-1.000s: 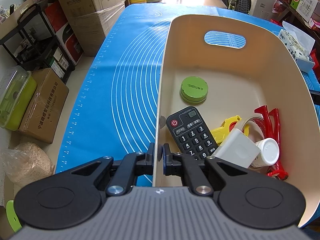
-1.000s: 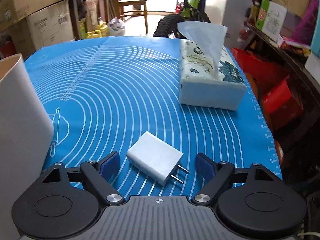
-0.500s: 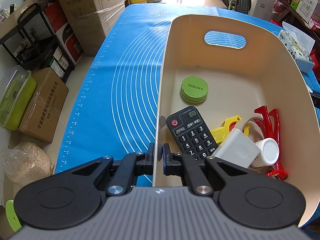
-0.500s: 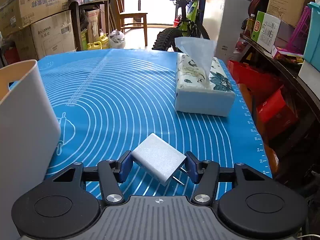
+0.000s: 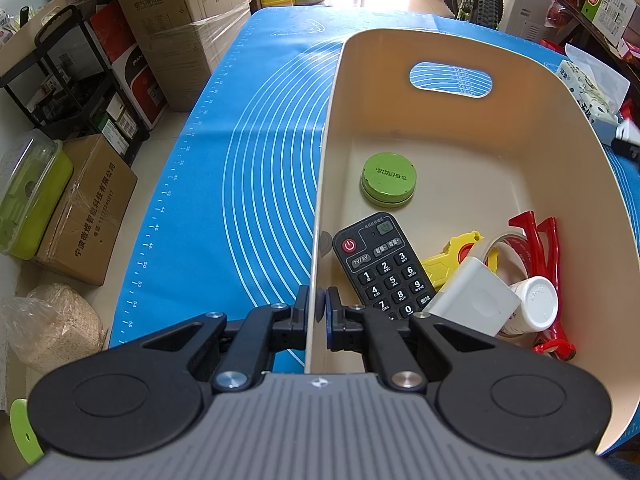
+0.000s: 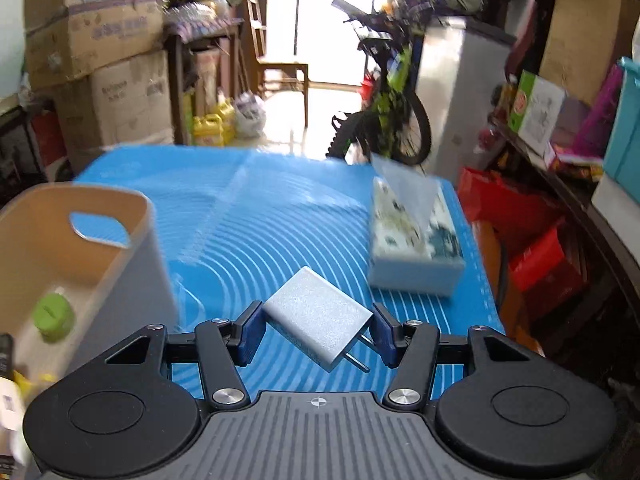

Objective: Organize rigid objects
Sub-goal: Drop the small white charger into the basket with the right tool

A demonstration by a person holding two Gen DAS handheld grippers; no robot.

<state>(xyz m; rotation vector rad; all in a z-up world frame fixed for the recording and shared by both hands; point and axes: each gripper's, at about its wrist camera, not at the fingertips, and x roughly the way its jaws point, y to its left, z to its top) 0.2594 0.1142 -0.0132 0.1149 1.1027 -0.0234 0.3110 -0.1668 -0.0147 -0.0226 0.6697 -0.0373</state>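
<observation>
My left gripper (image 5: 318, 308) is shut on the near wall of the cream bin (image 5: 460, 52), one finger outside and one inside. Inside the bin lie a green round tin (image 5: 388, 182), a black remote (image 5: 380, 268), a white adapter (image 5: 476, 300), a yellow tool (image 5: 452, 256), a red clamp (image 5: 540, 248) and a white bottle (image 5: 536, 304). My right gripper (image 6: 318, 334) is shut on a white plug charger (image 6: 316, 320), held tilted above the blue mat (image 6: 248, 216) with its prongs pointing lower right. The bin (image 6: 132, 248) stands to its left.
A tissue box (image 6: 412, 248) sits on the mat to the right of the charger. Cardboard boxes (image 5: 184, 4), a black rack and a bicycle (image 6: 384, 96) surround the table. Shelves with red bags run along the right side.
The right gripper's jaws closed on the charger and lifted it off the mat; the view rose and swung so the bin shows at left. The left gripper kept still.
</observation>
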